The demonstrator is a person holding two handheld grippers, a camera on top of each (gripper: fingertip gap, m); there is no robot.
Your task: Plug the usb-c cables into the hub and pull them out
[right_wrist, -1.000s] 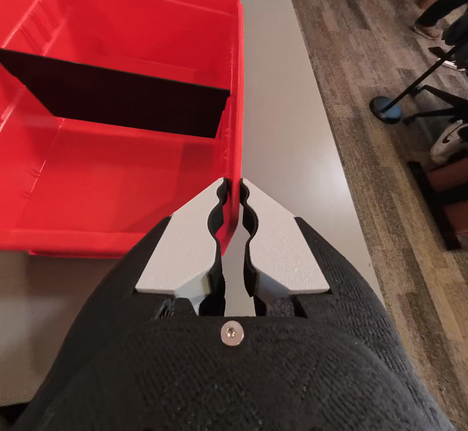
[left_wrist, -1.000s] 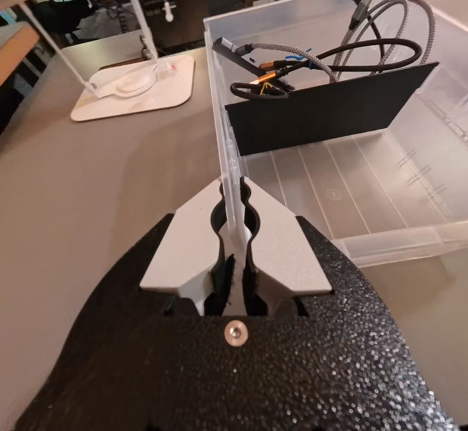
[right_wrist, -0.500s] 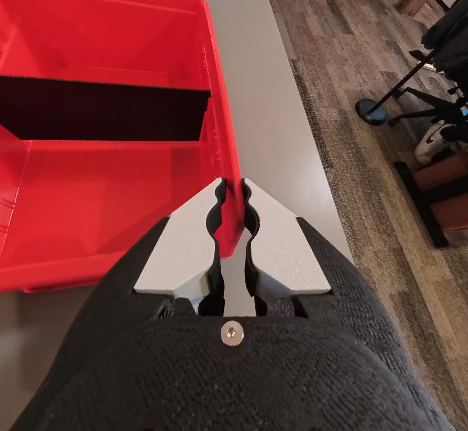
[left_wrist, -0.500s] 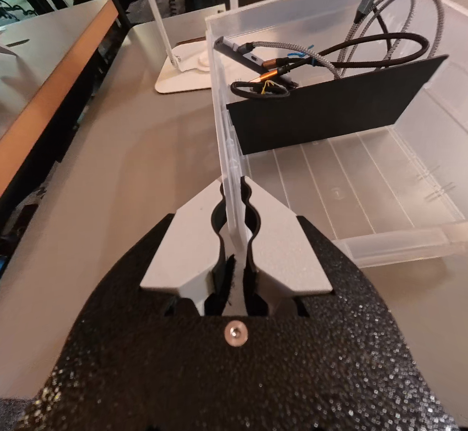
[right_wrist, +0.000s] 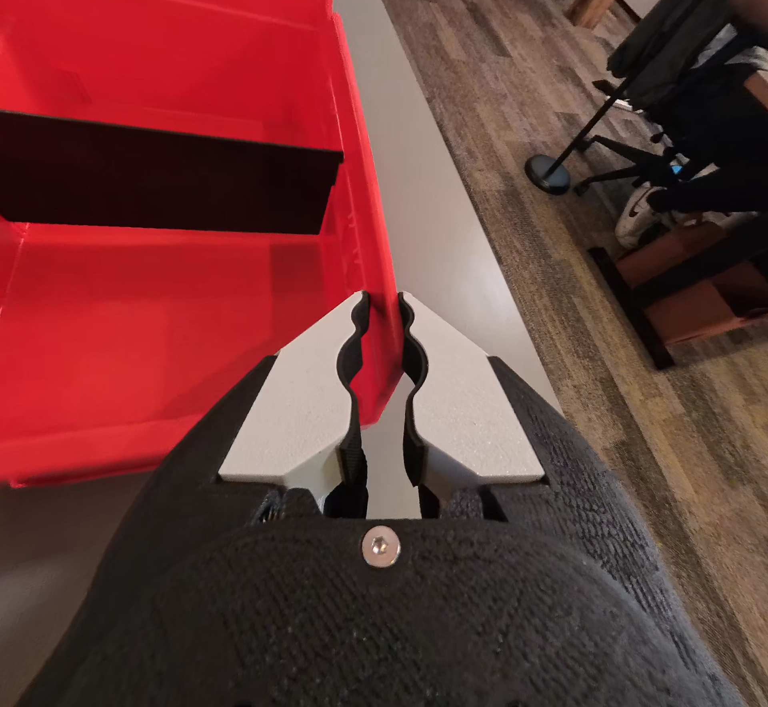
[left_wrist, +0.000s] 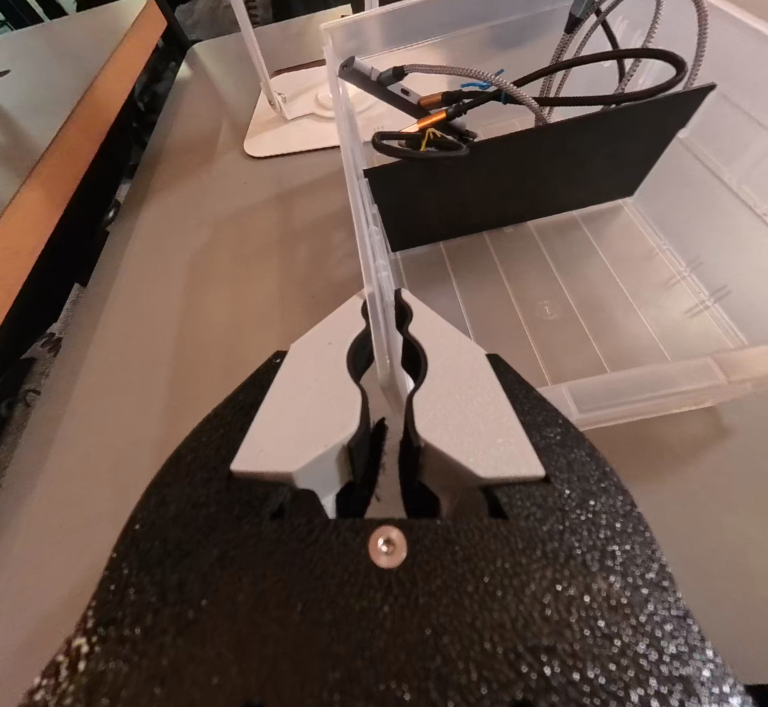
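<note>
A clear plastic bin [left_wrist: 457, 14] stands on the grey table. Behind its black divider [left_wrist: 519, 180] lie a slim grey hub [left_wrist: 382, 86] and a tangle of braided grey and black usb-c cables [left_wrist: 582, 76]; several are plugged into the hub. The near compartment is bare. My left gripper [left_wrist: 382, 298] is shut on the bin's left wall near its front corner. My right gripper [right_wrist: 383, 298] is shut on the right wall of a red bin [right_wrist: 166, 334] with its own black divider [right_wrist: 166, 180]; both of its compartments look bare.
A white stand base [left_wrist: 291, 126] with clear posts sits behind the clear bin. Another table with an orange edge [left_wrist: 62, 138] is at far left. The table's right edge [right_wrist: 478, 251] runs close to the red bin, above wood floor with a round stand foot [right_wrist: 546, 178] and people's legs. The tips of one gripper are about 80 centimeters away from the tips of the other.
Both grippers kept their hold on the bin walls. The left view swung left, so the white stand base shifted right toward the clear bin. The red bin's far end swung right in the right view.
</note>
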